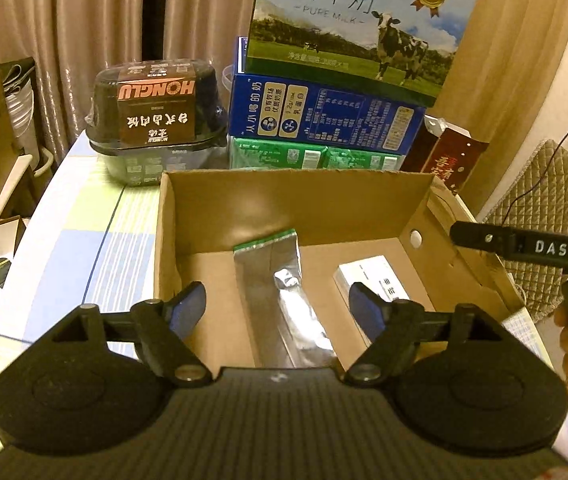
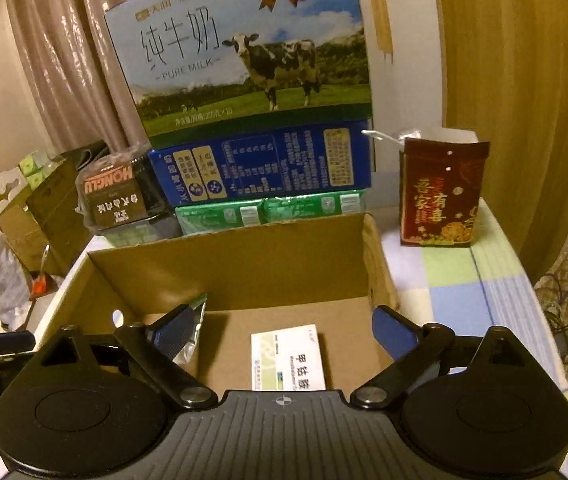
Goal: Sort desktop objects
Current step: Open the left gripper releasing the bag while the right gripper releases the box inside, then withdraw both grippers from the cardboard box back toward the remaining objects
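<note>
The left claw hangs spread and empty over the cardboard box, as does the right claw. Below them lie a silver pouch and a white carton; a careless descent could snag the box wall and shift it on the table.

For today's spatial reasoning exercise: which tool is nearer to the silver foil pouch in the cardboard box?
Left. The left tool hangs open directly over the silver foil pouch. The right tool is open over the white box, with the pouch off to its left.
</note>
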{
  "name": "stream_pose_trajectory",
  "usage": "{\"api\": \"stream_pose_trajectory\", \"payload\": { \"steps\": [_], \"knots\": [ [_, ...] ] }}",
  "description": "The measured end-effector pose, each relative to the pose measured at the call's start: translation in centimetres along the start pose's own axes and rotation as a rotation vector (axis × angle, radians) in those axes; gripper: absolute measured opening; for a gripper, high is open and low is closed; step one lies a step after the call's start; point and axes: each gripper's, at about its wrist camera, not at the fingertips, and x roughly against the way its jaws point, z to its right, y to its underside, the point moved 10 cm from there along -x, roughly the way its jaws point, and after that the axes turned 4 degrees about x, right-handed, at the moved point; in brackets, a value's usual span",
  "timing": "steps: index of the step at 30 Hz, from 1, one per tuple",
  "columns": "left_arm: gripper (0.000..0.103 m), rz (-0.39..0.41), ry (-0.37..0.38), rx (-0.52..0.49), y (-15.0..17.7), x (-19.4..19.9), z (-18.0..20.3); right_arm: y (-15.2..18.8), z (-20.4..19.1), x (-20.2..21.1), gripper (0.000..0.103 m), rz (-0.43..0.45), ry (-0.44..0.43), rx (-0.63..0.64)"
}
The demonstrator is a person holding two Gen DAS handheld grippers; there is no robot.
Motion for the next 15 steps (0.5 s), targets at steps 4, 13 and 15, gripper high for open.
{"api": "stream_pose_trajectory", "payload": {
  "steps": [4,13,15],
  "knots": [
    [0.078,-0.001,-0.008,-0.007,1.2,1.8,0.3,0.7,-0.3,2.6,0.093,0.010,-0.006,0.001],
    [0.089,0.000,-0.034,-0.006,4.8,6.8,0.8,3.4,-2.3,9.2,0.098,0.021,-0.022,0.019],
    [0.093,0.004,-0.035,-0.012,5.5,8.1,1.1,4.2,-2.8,10.5,0.099,0.022,-0.022,0.027]
  ]
}}
